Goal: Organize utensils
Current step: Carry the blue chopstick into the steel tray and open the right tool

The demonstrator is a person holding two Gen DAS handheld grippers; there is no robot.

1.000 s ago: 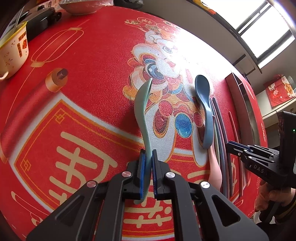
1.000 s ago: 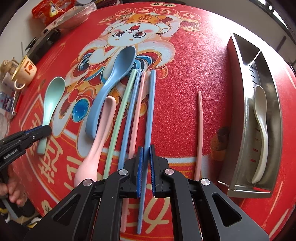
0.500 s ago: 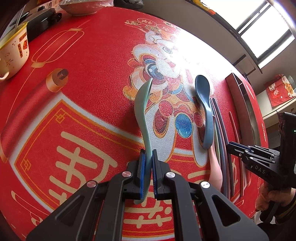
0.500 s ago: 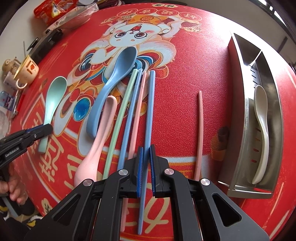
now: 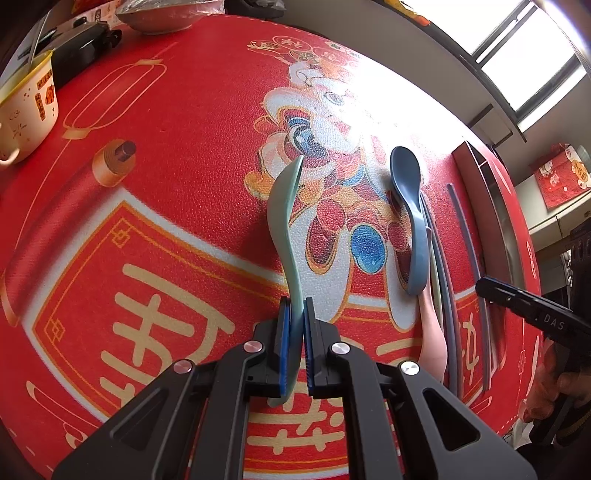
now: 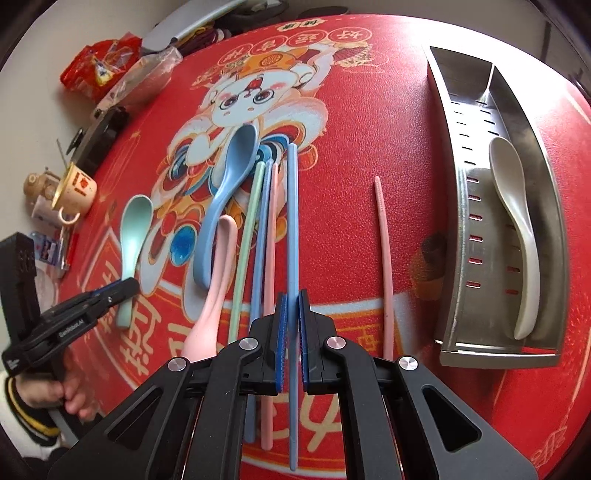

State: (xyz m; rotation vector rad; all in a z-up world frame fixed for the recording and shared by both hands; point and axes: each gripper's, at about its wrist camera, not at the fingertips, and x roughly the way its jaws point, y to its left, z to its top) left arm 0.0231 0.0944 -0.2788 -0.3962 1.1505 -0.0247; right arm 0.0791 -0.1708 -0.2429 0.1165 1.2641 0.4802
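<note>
My left gripper [image 5: 295, 314] is shut on the handle of a mint green spoon [image 5: 286, 221], its bowl tipped on edge just above the red mat; this shows in the right wrist view too [image 6: 135, 229]. My right gripper [image 6: 291, 306] is shut on a blue chopstick [image 6: 292, 221], lifted off the mat. On the mat lie a blue spoon [image 6: 229, 184], a pink spoon [image 6: 218, 273], a green, a blue and a pink chopstick side by side [image 6: 264, 221], and a lone pink chopstick [image 6: 382, 240]. A steel utensil tray [image 6: 458, 229] at right holds a white spoon [image 6: 517, 214].
A cream mug [image 5: 26, 107] and a black device [image 5: 81, 40] stand at the mat's far left edge. A bowl [image 5: 159, 18] sits at the back. Snack bags [image 6: 99, 70] lie beyond the mat. The red mat [image 5: 166, 184] covers the table.
My right gripper has lifted the blue chopstick up and away from the row of chopsticks. My left gripper keeps its hold on the green spoon, barely moved.
</note>
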